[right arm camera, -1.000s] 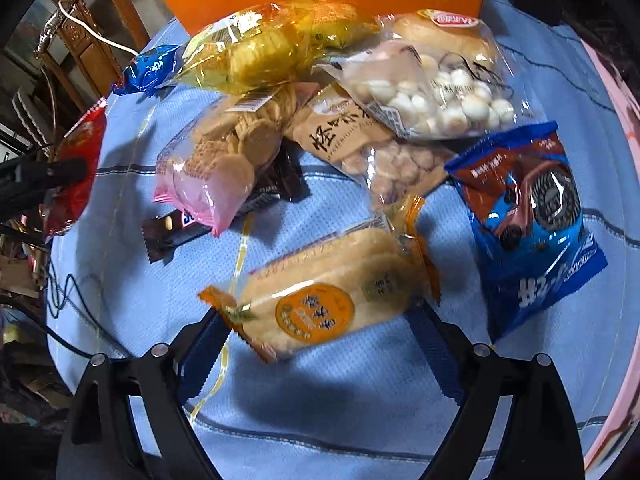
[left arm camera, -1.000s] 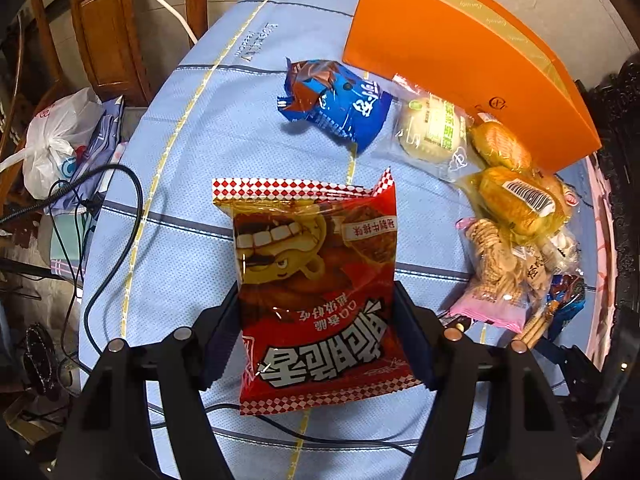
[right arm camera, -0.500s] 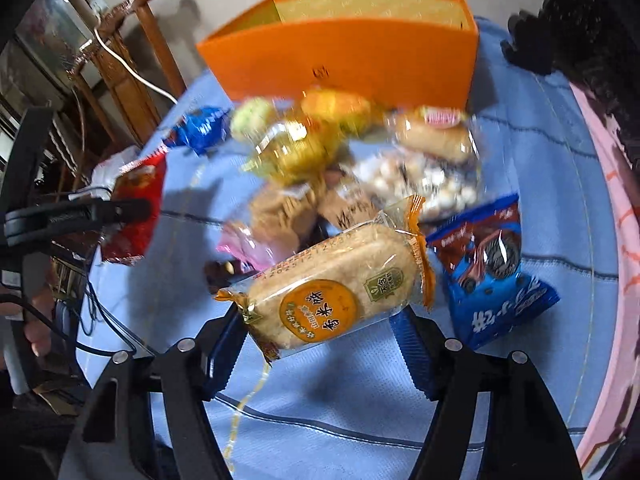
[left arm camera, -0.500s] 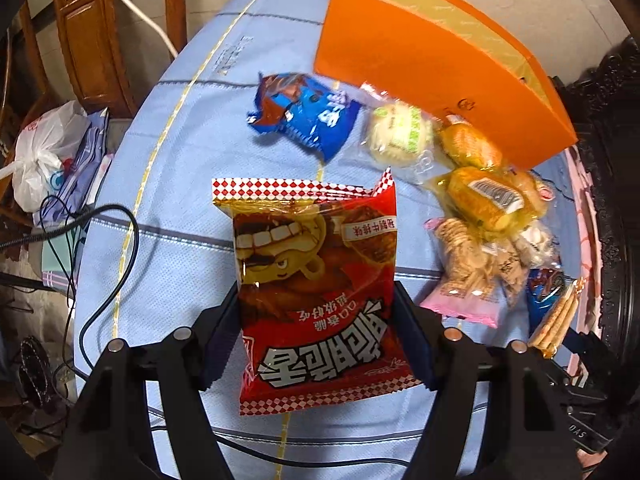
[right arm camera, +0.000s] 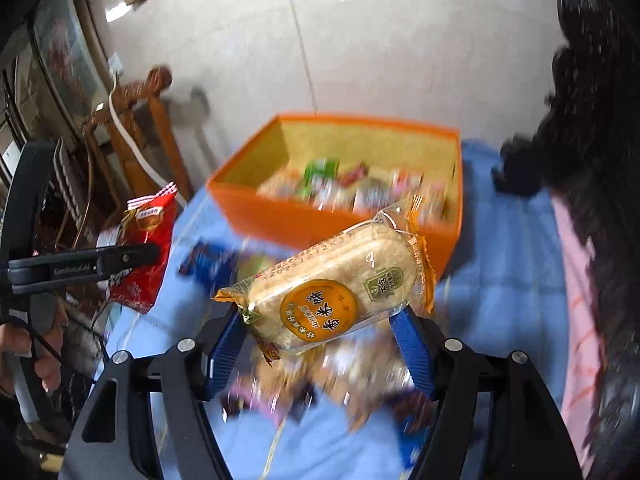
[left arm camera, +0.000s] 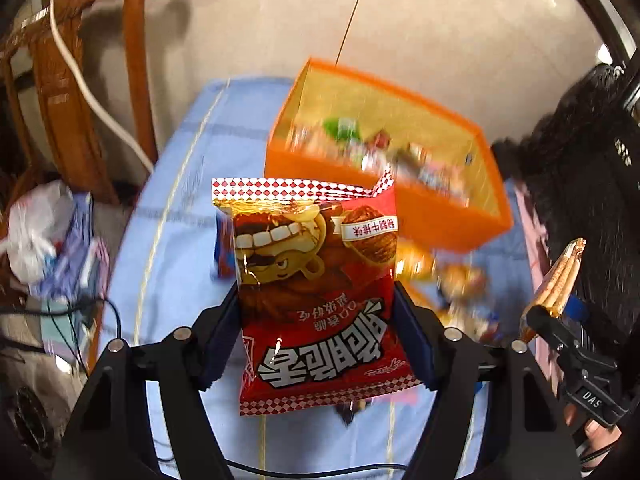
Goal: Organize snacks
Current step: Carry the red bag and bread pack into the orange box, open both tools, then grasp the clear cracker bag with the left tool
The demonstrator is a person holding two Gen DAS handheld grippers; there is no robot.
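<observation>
My left gripper [left arm camera: 318,320] is shut on a red snack bag [left arm camera: 316,292], held up in the air above the blue tablecloth [left arm camera: 172,220]. My right gripper [right arm camera: 318,336] is shut on a clear pack of rice crackers [right arm camera: 332,280], also off the table. Beyond both stands an open orange box [right arm camera: 280,220] with several snack packs inside. In the right wrist view the red bag [right arm camera: 144,248] hangs at the left. In the left wrist view the cracker pack [left arm camera: 560,284] shows edge-on at the right. Loose snacks [right arm camera: 320,380] lie blurred under the right gripper.
A wooden chair [left arm camera: 80,100] with a white cable [left arm camera: 92,92] stands left of the table, with a white plastic bag [left arm camera: 36,232] and black cables below it. Dark carved furniture [right arm camera: 592,160] rises along the right edge. A person's hand [right arm camera: 44,360] holds the left gripper's handle.
The right gripper closed on the cracker pack and lifted it off the table. The left rose with the red bag. Both views tilted up, so the box's inside now shows.
</observation>
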